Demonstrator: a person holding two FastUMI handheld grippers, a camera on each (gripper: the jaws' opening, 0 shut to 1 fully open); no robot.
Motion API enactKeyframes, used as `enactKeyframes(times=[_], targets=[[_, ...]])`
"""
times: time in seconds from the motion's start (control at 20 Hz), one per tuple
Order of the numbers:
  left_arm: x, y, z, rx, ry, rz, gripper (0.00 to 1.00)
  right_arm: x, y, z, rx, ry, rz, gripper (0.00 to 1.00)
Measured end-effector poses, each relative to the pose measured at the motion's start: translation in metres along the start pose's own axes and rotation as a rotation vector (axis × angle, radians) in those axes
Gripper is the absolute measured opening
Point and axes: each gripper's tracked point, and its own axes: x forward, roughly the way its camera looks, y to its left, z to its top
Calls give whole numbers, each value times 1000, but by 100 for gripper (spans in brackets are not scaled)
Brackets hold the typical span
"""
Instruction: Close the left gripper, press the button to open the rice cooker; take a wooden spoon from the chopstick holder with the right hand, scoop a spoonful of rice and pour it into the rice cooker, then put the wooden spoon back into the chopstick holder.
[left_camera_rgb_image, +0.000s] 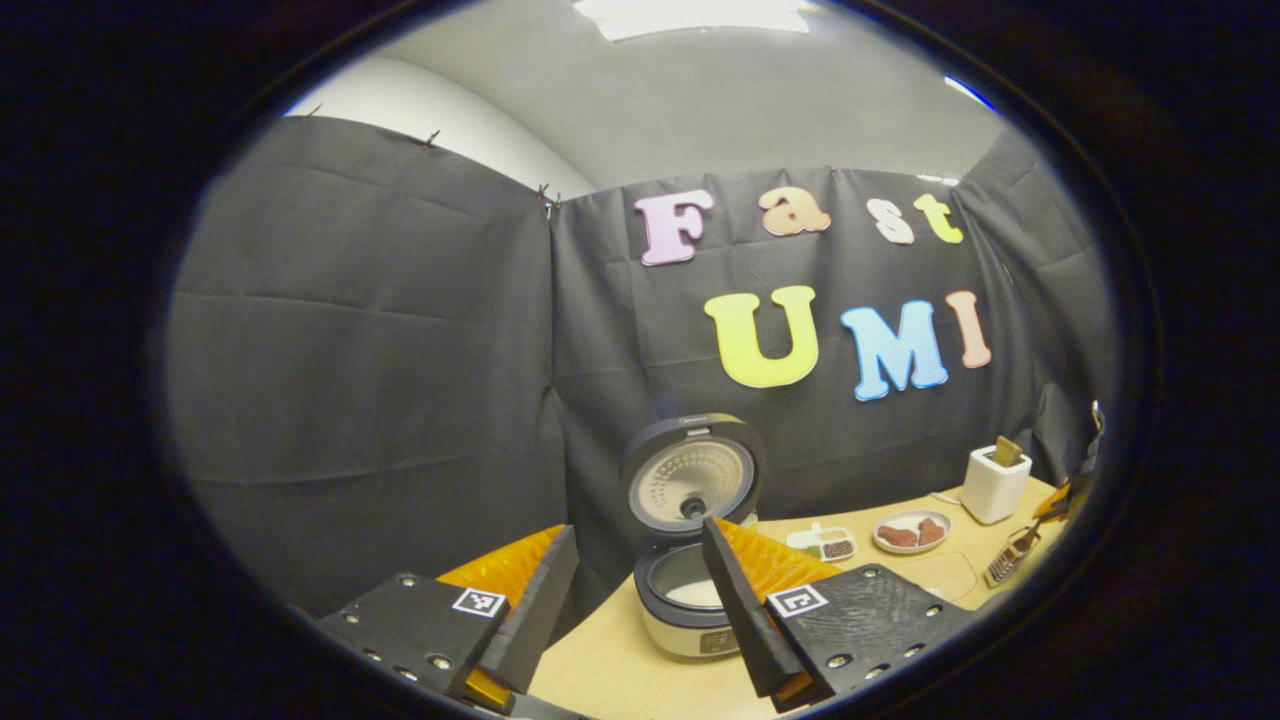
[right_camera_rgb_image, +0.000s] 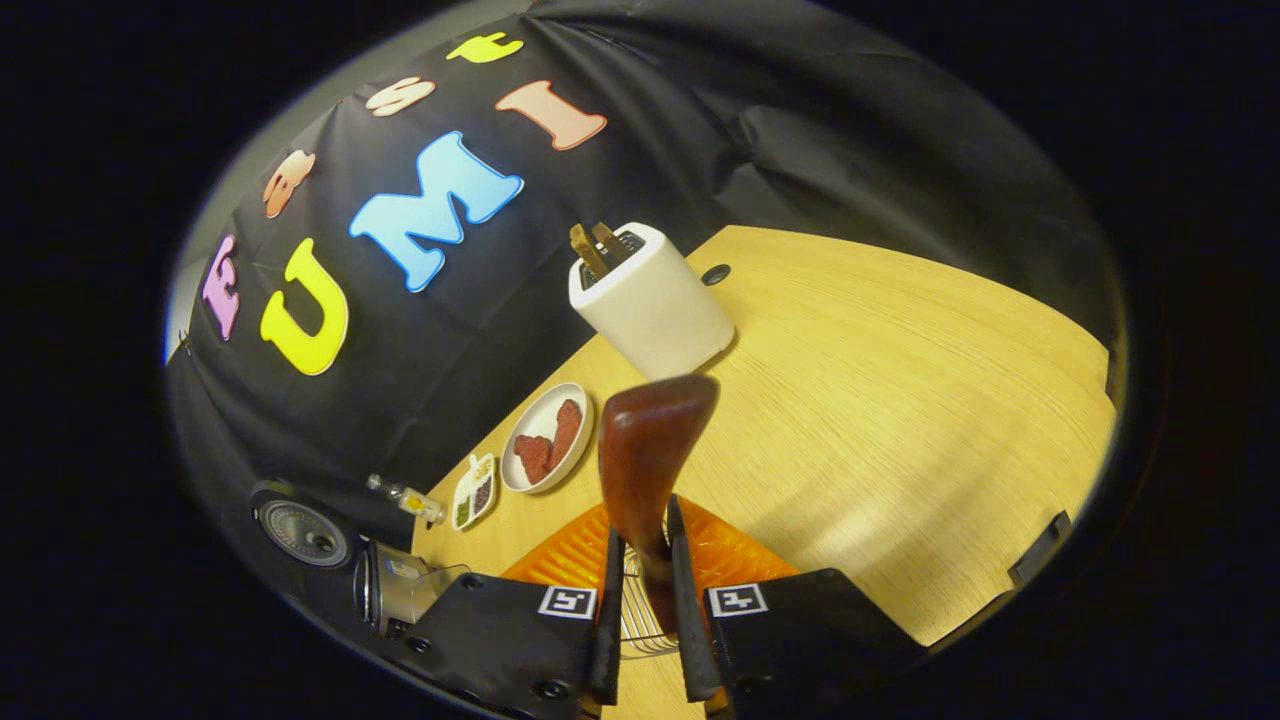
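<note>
The rice cooker (left_camera_rgb_image: 690, 610) stands open on the wooden table, its round lid (left_camera_rgb_image: 690, 478) upright and white rice in the pot. My left gripper (left_camera_rgb_image: 640, 595) hovers in front of it, open, with nothing between its fingers. My right gripper (right_camera_rgb_image: 643, 528) is shut on the handle of a dark wooden spoon (right_camera_rgb_image: 652, 440), whose bowl points toward the white chopstick holder (right_camera_rgb_image: 655, 310). Wooden utensil tips (right_camera_rgb_image: 595, 245) stick out of the holder. The holder (left_camera_rgb_image: 993, 485) also stands at the table's far right in the left gripper view, with the right gripper (left_camera_rgb_image: 1045, 515) near it.
A white plate with red pieces (right_camera_rgb_image: 548, 435) and a small divided dish (right_camera_rgb_image: 473, 492) lie between the holder and the cooker (right_camera_rgb_image: 390, 590). A small bottle (right_camera_rgb_image: 405, 497) stands by the wall. A metal wire piece (right_camera_rgb_image: 635, 615) shows under my right fingers.
</note>
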Motion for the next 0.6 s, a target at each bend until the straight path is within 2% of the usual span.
enactKeyframes(times=[0.05,0.1,0.15,0.2,0.25,0.6], targets=[[1,4,-3,-4,7,8,77,-1,3,3,1,-10,-10,16],[1,8,-6,-7,13,13,77,-12,-1,7,-21,-22,-48,22],[1,12,-8,-12,19,17,77,-7,3,9,-41,-30,-57,12],[3,14,-10,-17,24,19,77,-13,10,12,-43,-41,-46,12],[4,17,-11,-23,26,21,77,-9,13,10,-65,-51,-51,7],[16,23,-12,-26,13,1,78,-40,47,36,-168,-169,-52,7]])
